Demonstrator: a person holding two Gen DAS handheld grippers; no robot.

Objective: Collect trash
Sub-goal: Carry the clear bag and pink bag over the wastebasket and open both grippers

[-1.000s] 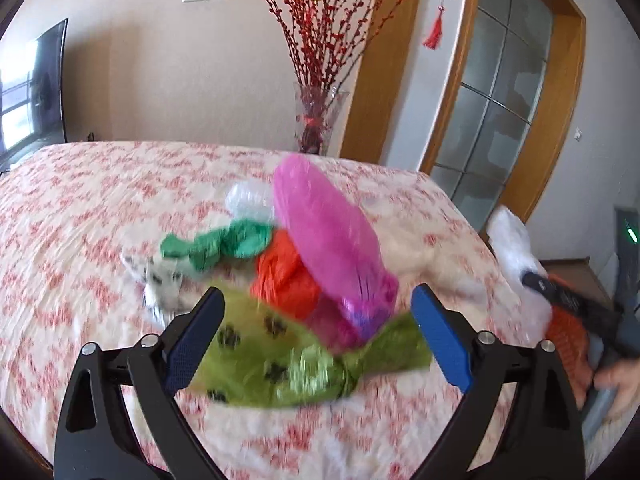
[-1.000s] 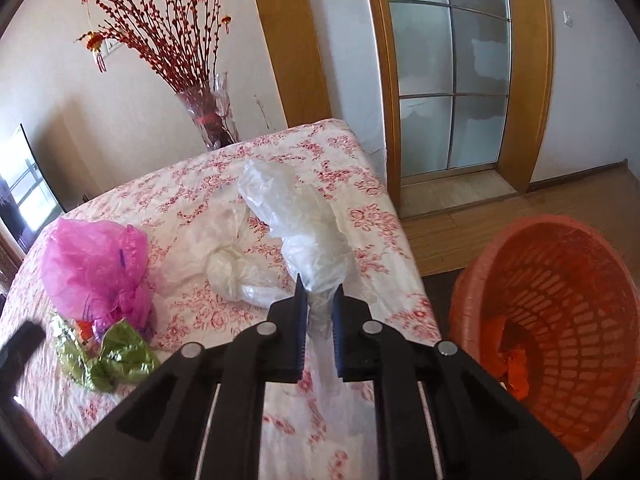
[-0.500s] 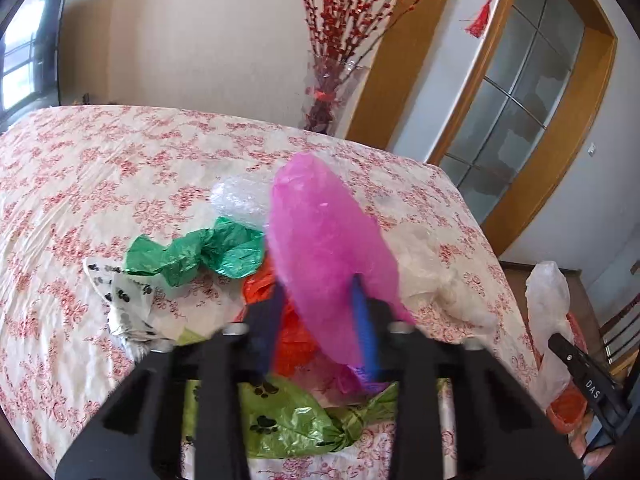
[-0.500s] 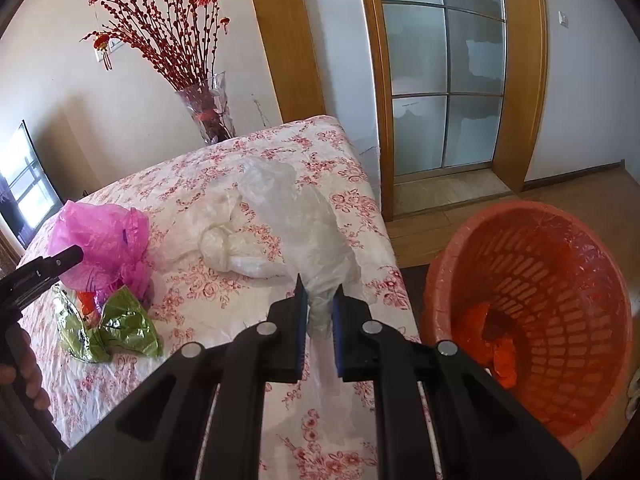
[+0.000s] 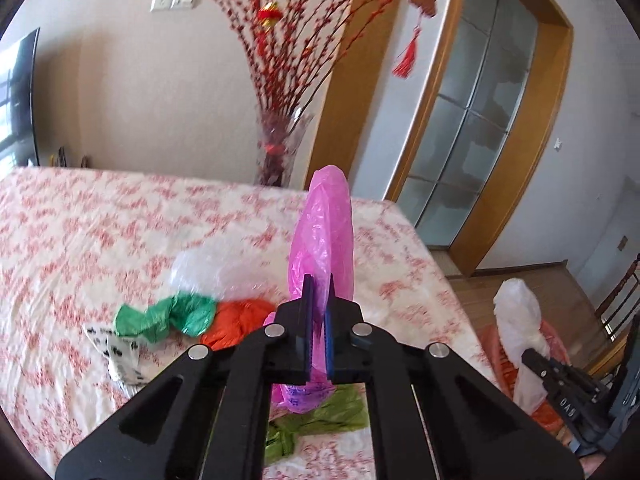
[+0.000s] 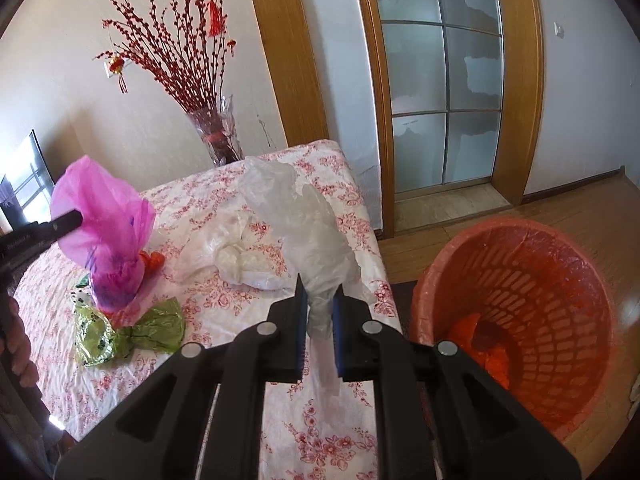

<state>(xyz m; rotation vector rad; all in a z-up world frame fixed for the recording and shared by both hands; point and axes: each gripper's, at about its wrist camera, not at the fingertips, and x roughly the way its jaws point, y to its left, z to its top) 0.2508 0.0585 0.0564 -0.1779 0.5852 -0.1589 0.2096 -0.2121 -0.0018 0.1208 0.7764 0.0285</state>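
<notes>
My left gripper (image 5: 318, 316) is shut on a pink plastic bag (image 5: 324, 236) and holds it lifted above the floral table; the pink bag also shows in the right wrist view (image 6: 104, 236). My right gripper (image 6: 319, 308) is shut on a clear plastic bag (image 6: 304, 224), held up near the table's right edge. The orange mesh basket (image 6: 520, 312) stands on the floor to the right, with orange trash inside. On the table lie a green bag (image 5: 164, 316), an orange bag (image 5: 240, 320), an olive-green bag (image 6: 128, 332) and a white bag (image 6: 240, 260).
A glass vase of red branches (image 5: 280, 148) stands behind the table's far edge. A glass door with a wooden frame (image 6: 444, 100) is behind the basket. A printed paper scrap (image 5: 116, 356) lies at the left. A chair (image 5: 620, 296) stands at far right.
My left gripper closed on the pink bag and raised it upright off the pile. My right gripper carried the clear bag rightward, closer to the basket.
</notes>
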